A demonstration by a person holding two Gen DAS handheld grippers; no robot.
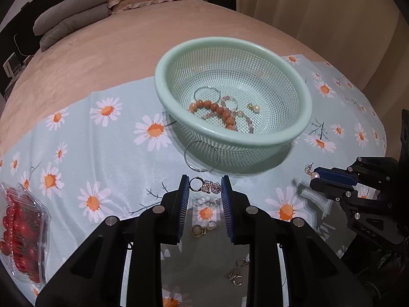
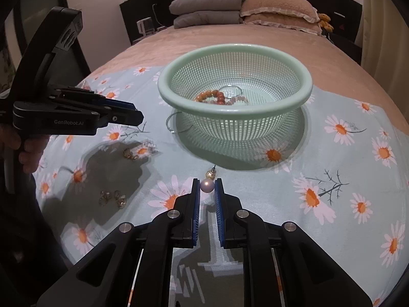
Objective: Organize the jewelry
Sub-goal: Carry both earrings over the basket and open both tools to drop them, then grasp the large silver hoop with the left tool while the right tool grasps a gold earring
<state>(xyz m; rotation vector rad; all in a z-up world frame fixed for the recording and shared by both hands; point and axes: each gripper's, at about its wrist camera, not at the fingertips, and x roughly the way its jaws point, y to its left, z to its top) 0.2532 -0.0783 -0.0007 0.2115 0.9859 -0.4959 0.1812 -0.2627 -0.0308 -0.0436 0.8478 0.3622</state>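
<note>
A mint-green mesh basket (image 1: 304, 94) (image 2: 163, 90) stands on the daisy cloth and holds an orange bead bracelet (image 1: 217, 111), a pink bead bracelet, a hoop and a pearl earring (image 1: 254, 107). My left gripper (image 1: 205, 185) is open above the cloth, its fingers either side of a ring with a pink crystal charm (image 1: 208, 185). My right gripper (image 2: 206, 185) (image 1: 315, 176) is shut on a pearl earring (image 2: 207, 186), held just above the cloth in front of the basket. A silver hoop (image 1: 201, 156) lies against the basket's near side.
Small gold earrings lie on the cloth (image 1: 203, 229) (image 1: 237, 273) (image 2: 112, 198) (image 2: 130, 153). A clear box of red cherry tomatoes (image 1: 21, 232) sits at the cloth's left edge. The cloth lies on a pink bed with pillows (image 2: 278, 9) and folded grey blankets behind.
</note>
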